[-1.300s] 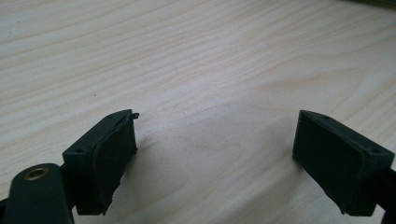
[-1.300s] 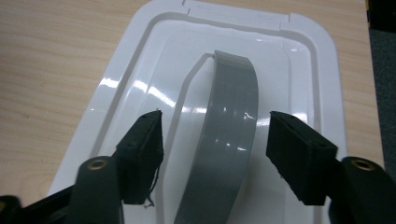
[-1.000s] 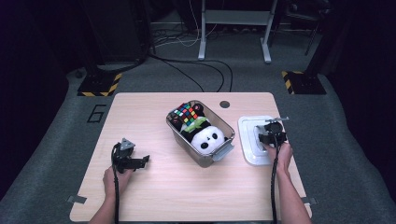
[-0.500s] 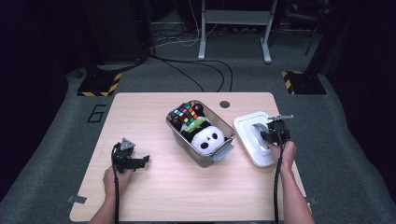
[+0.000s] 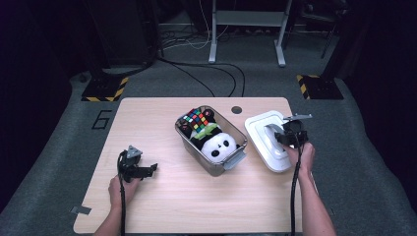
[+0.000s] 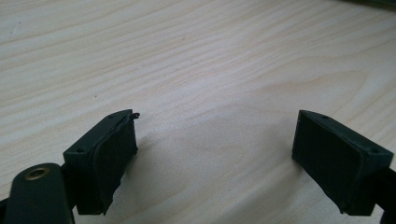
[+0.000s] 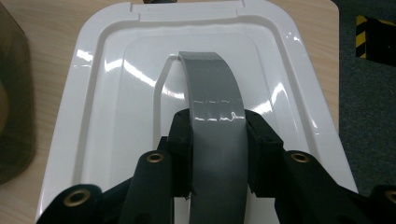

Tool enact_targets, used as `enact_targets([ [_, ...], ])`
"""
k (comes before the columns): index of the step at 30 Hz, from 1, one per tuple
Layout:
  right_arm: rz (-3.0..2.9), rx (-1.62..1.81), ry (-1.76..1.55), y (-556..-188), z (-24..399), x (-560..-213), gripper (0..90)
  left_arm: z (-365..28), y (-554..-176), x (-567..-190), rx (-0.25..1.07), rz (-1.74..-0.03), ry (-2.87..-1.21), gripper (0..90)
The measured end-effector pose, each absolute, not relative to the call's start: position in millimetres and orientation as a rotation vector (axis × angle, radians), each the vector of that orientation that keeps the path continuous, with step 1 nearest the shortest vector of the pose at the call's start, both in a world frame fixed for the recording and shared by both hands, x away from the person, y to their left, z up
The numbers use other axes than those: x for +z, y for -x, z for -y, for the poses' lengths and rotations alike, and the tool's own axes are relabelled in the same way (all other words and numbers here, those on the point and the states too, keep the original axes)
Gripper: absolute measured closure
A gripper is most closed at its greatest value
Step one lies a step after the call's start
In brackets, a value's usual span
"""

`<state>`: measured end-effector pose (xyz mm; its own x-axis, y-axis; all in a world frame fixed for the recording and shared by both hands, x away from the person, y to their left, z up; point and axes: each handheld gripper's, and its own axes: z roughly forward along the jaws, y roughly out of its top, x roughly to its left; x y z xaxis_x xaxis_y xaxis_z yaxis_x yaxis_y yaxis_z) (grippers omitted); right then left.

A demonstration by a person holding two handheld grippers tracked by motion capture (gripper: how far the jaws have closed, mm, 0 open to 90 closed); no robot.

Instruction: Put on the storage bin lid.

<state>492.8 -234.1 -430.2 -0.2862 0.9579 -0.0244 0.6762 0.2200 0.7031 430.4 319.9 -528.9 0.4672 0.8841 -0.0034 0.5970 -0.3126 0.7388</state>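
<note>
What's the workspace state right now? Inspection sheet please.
Surface: wooden table, bare around the left gripper.
Job's things: clear bin holding a panda plush and a puzzle cube; white lid lies beside the bin.
Clutter: nothing seen.
Grippers: left gripper open over bare wood; right gripper shut on the lid's grey handle.
Cables: one trails from each gripper; more on the floor.
Surroundings: dark floor, hazard-striped blocks.

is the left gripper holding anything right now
No, the left gripper has its fingers spread wide apart, with bare wooden table between them.
</note>
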Motion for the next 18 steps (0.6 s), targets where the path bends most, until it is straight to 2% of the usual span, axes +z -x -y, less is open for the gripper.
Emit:
enact_targets([
  [18,-2.036,0.846,-1.445,-488,234,-384,67.0,-320,-431,-529,0.540,-1.222,-2.030,13.4],
])
